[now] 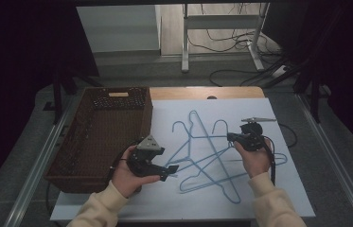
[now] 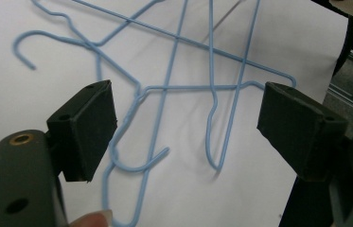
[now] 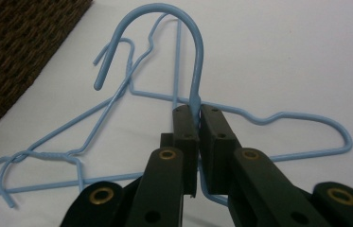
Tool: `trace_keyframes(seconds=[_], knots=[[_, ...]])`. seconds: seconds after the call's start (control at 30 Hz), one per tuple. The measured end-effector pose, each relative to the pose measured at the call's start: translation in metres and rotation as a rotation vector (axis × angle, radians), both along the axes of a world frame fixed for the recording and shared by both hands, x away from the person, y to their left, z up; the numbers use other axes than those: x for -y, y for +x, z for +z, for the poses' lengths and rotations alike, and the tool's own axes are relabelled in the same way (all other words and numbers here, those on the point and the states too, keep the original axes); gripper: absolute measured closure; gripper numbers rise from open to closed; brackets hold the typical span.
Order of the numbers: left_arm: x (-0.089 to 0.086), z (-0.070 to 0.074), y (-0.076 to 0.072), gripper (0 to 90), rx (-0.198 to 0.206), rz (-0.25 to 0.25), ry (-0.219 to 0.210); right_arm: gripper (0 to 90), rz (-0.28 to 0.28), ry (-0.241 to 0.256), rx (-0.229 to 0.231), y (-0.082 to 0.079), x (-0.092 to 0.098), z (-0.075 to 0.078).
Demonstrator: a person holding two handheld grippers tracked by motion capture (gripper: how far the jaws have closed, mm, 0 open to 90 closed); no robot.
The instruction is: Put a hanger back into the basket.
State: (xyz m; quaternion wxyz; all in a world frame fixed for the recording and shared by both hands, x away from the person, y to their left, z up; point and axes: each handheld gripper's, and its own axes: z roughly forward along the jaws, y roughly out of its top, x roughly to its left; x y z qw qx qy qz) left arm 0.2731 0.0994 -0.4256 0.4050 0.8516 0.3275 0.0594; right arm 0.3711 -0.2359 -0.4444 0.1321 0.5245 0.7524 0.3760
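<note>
From the high view, your left tongs (image 1: 172,170) sit low on the white surface (image 1: 287,189), just right of the brown woven basket (image 1: 99,137), pointing toward the tangle of light blue wire hangers (image 1: 207,156) spread across the middle of the sheet. Your right tongs (image 1: 232,137) are farther back, at the right side of the tangle, touching the neck of one hanger. Your left hand (image 1: 126,174) and right hand (image 1: 255,160) each wrap a tool body, cream sleeves coming in from the bottom edge.

In the left gripper view, your left tongs (image 2: 188,123) stand wide apart with nothing between the pads (image 2: 91,127). The hangers (image 2: 179,90) lie crossed over one another on the white surface (image 2: 269,42) just beyond the tips, one hook (image 2: 25,45) curling at upper left.

In the right gripper view, your right tongs (image 3: 197,116) are pressed together on the stem of a hanger hook (image 3: 183,28), which rises in an arch above the tips. That hanger's shoulder (image 3: 306,125) runs off to the right. Other hangers (image 3: 60,142) lie to the left, and the basket (image 3: 18,42) fills the upper left corner.
</note>
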Motion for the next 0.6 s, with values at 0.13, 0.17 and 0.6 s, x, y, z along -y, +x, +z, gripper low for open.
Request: trace_keyframes(seconds=[0.13,0.17,0.6], knots=[[0.022,-0.011,0.004,20.6,-0.039,-0.019,-0.004,85.8,0.008,0.0,0.008,-0.004,-0.002,0.0],[0.022,-0.011,0.004,20.8,-0.039,-0.019,-0.004,85.8,0.008,0.0,0.008,-0.004,-0.002,0.0],[0.072,-0.044,0.029,25.9,-0.142,-0.079,0.003,85.7,0.024,0.019,0.017,-0.011,-0.002,0.003]])
